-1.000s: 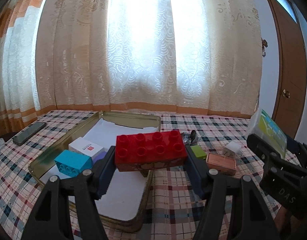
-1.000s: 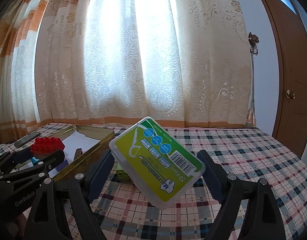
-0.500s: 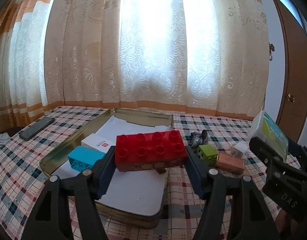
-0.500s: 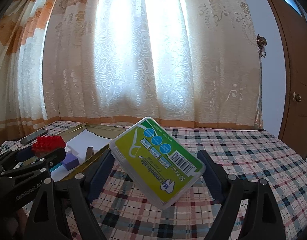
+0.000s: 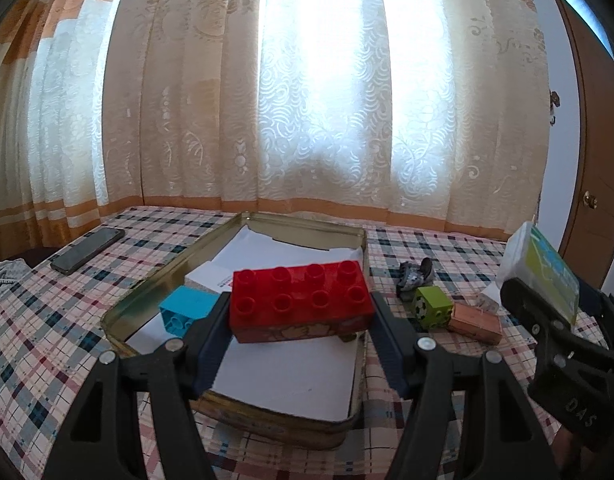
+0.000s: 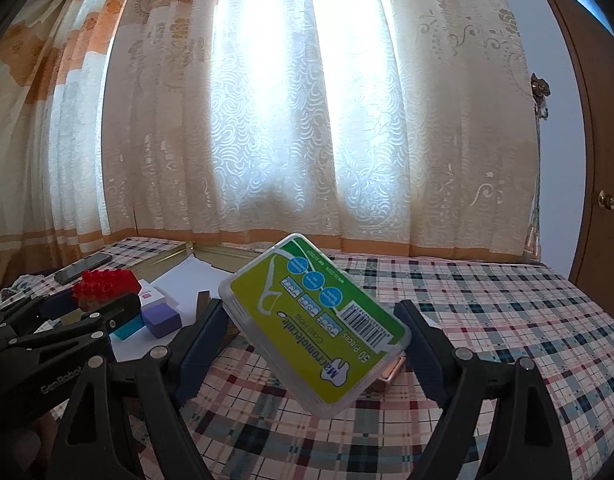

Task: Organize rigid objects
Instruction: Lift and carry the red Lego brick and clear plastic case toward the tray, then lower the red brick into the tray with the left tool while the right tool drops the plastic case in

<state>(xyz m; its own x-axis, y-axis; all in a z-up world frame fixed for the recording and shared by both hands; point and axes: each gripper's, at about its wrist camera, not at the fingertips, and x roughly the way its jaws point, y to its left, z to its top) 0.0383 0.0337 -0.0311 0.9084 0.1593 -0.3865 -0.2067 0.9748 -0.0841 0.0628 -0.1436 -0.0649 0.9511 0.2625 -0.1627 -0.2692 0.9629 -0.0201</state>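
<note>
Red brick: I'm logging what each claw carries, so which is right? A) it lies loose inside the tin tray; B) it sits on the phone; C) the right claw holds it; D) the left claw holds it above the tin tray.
D: the red brick is clamped between the left claw's pads, raised over the tin tray; the right claw grips the green floss box.

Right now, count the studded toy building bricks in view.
3: red brick between the left jaws over the tin; blue brick inside the tin; green brick on the tablecloth. Others may be hidden.
</note>
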